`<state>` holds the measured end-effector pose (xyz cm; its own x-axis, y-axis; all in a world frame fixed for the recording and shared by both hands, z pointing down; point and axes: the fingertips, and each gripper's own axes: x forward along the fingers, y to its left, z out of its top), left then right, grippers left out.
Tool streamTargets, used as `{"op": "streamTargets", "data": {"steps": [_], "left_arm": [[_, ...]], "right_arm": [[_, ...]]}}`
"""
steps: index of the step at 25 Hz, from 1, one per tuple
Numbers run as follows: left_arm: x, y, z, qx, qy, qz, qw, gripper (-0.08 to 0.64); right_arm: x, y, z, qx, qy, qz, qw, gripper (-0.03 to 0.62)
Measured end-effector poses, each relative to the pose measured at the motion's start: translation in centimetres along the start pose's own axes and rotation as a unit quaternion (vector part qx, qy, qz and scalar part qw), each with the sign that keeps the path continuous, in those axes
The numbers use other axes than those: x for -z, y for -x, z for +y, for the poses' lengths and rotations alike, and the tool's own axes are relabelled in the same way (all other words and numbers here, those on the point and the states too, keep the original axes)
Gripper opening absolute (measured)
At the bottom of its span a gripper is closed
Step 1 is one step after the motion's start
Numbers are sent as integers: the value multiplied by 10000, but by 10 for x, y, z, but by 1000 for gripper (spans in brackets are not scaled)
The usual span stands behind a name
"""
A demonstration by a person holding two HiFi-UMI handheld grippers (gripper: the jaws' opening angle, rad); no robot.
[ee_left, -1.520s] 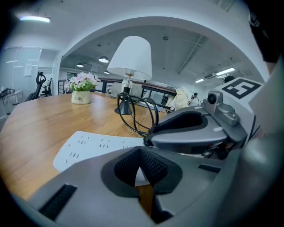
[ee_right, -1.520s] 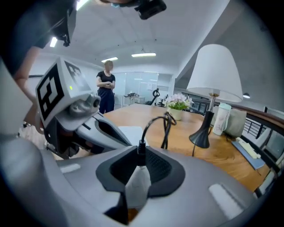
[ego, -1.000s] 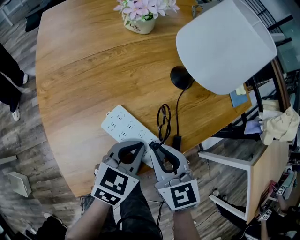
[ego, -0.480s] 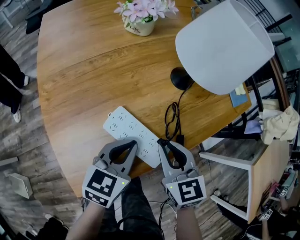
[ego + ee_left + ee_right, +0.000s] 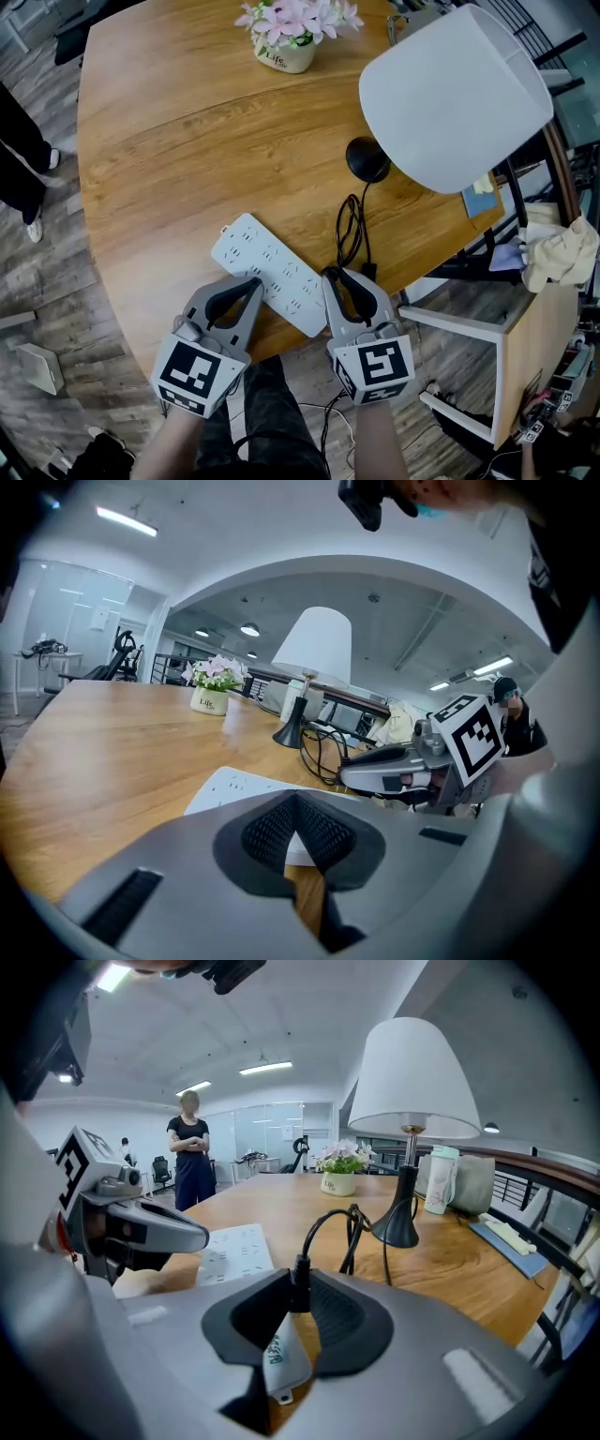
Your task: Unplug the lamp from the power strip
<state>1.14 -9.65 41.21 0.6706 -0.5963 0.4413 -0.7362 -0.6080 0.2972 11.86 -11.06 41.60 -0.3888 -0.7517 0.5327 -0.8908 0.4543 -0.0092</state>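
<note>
Whereas the plug (image 5: 298,1286) was seated in the power strip (image 5: 272,272) a second ago, it is now held clear just beside the strip's end, clamped by the right gripper (image 5: 335,277). The left gripper (image 5: 251,285), apparently closed and empty, has been drawn back from the strip; unplugging seems done.

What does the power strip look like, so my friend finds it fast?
Find the round wooden table with the big white lamp. Near its front edge lies the power strip: a flat white bar dotted with socket holes, just left of the looped black cord.
</note>
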Motion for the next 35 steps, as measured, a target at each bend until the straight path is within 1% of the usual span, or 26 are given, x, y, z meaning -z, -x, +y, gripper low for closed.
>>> {"op": "streamTargets", "data": {"steps": [2, 3, 6, 12, 15, 16, 21, 23, 28, 35], "left_arm": [[-1, 0, -4, 70, 9, 25, 10000, -5], [-1, 0, -6, 102, 19, 40, 9999, -5], [-2, 0, -10, 140, -21, 14, 9999, -5], [-3, 1, -14, 177, 45, 76, 9998, -5], [-2, 1, -15, 180, -11, 19, 9998, -5], [-3, 1, -15, 182, -34, -7, 9998, -5], [-11, 2, -19, 141, -193, -191, 9995, -5], [-15, 7, -18, 105, -204, -243, 9994, -5], [-25, 22, -15, -12, -309, -490, 9983, -5], [-50, 50, -11, -207, -508, -946, 9940, -5]], "right_arm": [[-3, -2, 0, 52, -109, -69, 9999, 74], [-6, -3, 0, 69, -169, -132, 9997, 91], [-16, -1, -1, 87, -273, -369, 9989, 170], [-21, 9, 7, -65, -263, -589, 9979, 173], [-18, 14, 14, -160, -301, -645, 9973, 170], [-18, 15, 16, -170, -291, -662, 9972, 168], [-21, 27, 18, 3, -282, -815, 9963, 63], [-24, 34, 18, 83, -256, -901, 9956, 40], [-34, 50, 22, 186, -247, -1075, 9937, 9], [-57, 68, 38, 220, -194, -1319, 9908, 9]]}}
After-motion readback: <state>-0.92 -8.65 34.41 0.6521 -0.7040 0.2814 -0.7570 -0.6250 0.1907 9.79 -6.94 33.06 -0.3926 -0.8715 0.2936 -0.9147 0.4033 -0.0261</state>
